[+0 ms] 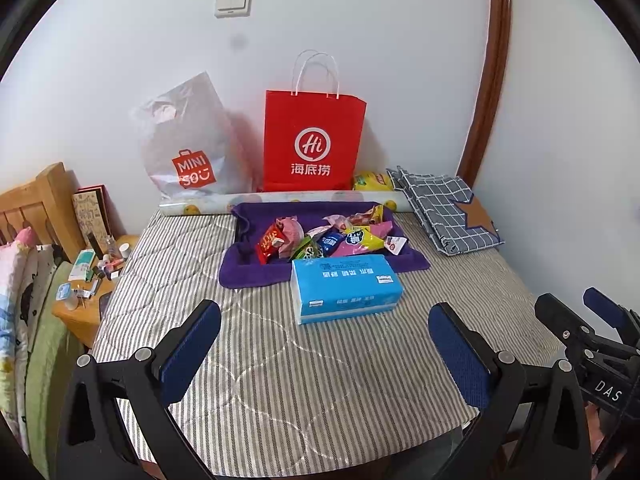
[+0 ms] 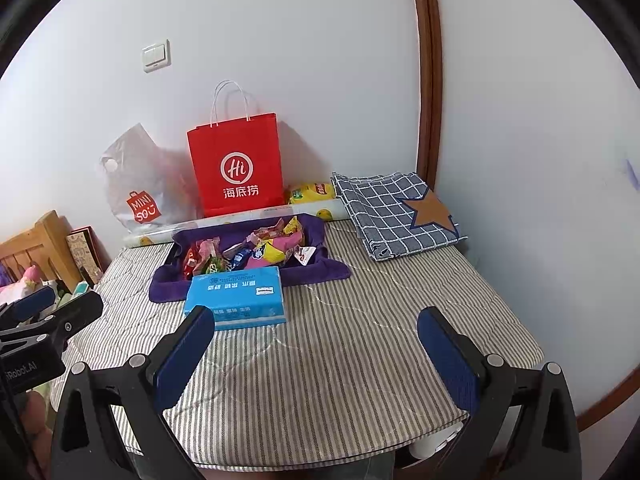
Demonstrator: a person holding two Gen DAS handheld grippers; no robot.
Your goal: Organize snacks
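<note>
Straight ahead of both your claws, past the blue tissue pack (image 1: 346, 288), sits the pile of snacks (image 1: 332, 238). They lie in a tray lined with a purple cloth (image 1: 244, 270), on the striped table cover (image 1: 320, 364). The tray's long side runs left to right across your view. The snack packets are jumbled, pointing every which way, so no single one lines up neatly with your fingers.

Your left gripper (image 1: 324, 354) is wide open and holds nothing. Its two blue pads touch nothing. From the left wrist view, the snacks sit almost dead center, a little beyond the tissue pack. That pack lies between you and the tray, so I think you will need to reach over it or go around it.

Your right gripper (image 2: 316, 356) is wide open too, and empty. From the right wrist view, the snacks (image 2: 250, 254) lie ahead and off to the left. The tissue pack (image 2: 236, 298) is just past the tip of its left finger (image 2: 186, 354), though I can't tell if they touch.

My guess is that your left hand has the straighter path to the pile. The red paper bag (image 1: 314, 140) and the clear plastic bag (image 1: 188, 144) stand behind the tray against the wall, well apart from both claws.
</note>
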